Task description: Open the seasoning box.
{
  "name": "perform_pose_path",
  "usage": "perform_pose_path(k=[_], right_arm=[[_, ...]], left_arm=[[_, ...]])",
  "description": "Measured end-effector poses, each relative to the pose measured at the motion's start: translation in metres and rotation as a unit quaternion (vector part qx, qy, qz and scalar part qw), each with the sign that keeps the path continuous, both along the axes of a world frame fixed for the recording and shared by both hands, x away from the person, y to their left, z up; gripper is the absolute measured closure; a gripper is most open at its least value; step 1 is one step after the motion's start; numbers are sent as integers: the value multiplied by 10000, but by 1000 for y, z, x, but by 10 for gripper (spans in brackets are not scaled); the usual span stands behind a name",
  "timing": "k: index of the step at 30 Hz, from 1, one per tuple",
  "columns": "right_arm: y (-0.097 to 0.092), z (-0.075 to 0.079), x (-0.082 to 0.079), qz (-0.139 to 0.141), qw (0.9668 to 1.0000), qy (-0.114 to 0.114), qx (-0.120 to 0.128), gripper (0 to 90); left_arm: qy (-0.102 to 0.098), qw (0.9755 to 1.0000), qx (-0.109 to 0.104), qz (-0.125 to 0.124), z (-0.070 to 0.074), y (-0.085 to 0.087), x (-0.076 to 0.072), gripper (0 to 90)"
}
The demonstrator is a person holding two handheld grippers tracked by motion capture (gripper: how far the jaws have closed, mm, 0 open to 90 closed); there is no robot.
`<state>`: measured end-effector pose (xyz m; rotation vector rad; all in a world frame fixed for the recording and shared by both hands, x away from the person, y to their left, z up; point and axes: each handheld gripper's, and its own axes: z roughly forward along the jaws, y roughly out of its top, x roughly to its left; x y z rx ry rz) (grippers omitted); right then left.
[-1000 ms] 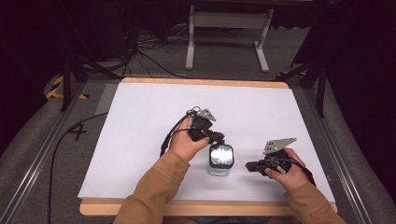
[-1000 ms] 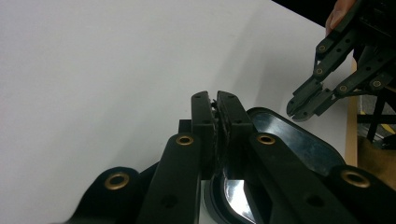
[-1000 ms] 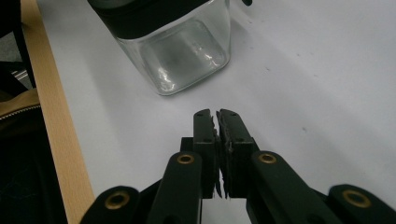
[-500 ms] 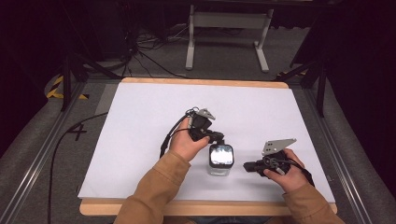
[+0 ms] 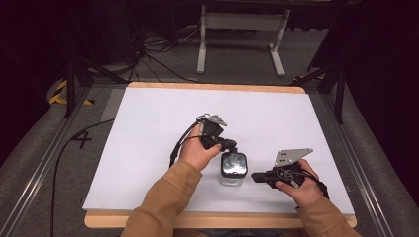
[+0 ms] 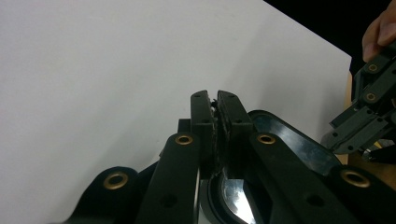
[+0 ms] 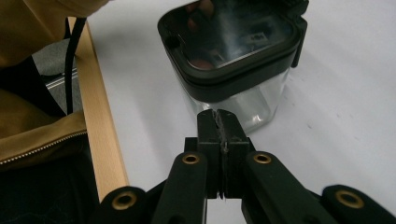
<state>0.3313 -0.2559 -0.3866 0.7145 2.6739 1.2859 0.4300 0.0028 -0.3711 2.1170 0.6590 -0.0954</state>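
We see a clear square jar (image 5: 233, 170) with a black lid (image 7: 231, 35) standing upright on the white worktop (image 5: 148, 128), toward its near edge and between the two hands. The left gripper (image 5: 228, 144) sits just beside the jar's far side, and in the left gripper view its jaws (image 6: 218, 119) are pressed together right at the lid's black rim; whether they pinch that rim or only touch it we cannot tell. The right gripper (image 5: 257, 177) lies low just to the right of the jar, pointing at it, and in the right gripper view we find its jaws (image 7: 218, 128) closed on nothing, their tips just short of the glass wall. Tan sleeves (image 5: 165, 197) come in from the bottom, and a light wooden edge (image 7: 100, 140) borders the worktop
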Motion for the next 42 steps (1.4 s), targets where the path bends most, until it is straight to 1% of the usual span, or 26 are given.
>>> perform_pose_path(k=[3,7,10,17,23,25,26,28,29,31,33,36,37,39,41,42], right_arm=[[3,2,-2,17,10000,-34,82,895],[8,1,-3,80,9998,-12,199,895],[11,1,-3,75,9998,-1,179,895],[13,1,-3,98,9996,-30,267,896],[14,2,-3,79,9995,-51,291,897],[13,2,-3,77,9994,-80,314,897],[13,2,-3,78,9994,-87,323,897],[13,3,-3,74,9993,-101,357,897],[13,3,-3,74,9993,-101,357,897],[13,4,-4,59,9992,-124,384,898],[13,5,-4,48,9990,-176,415,898],[14,7,-3,1,9987,-220,462,898],[14,8,-3,-4,9985,-257,479,898],[14,10,-2,-1,9982,-305,512,899],[15,13,-2,19,9980,-349,536,899],[15,14,0,30,9976,-398,566,899]], left_arm=[[2,10000,-1,2,0,0,0,861],[-6,10000,-14,8,0,0,0,861],[-2,10000,-23,12,0,0,0,861],[-33,10000,-77,47,-2,0,-1,859],[-39,10000,-57,69,-1,0,-2,858],[-72,9999,-34,68,-1,0,-2,858],[-224,9996,147,47,2,1,-4,859],[-335,9993,172,56,6,2,-6,861],[-335,9993,172,56,6,2,-6,861],[-417,9991,6,51,14,7,-10,861],[-500,9987,11,29,22,11,-14,861],[-568,9984,-59,13,32,18,-21,861],[-563,9984,-66,14,35,21,-23,863],[-599,9981,-171,26,42,27,-28,863],[-547,9980,-304,-51,47,34,-34,866],[-567,9980,-278,-63,50,37,-37,870]])
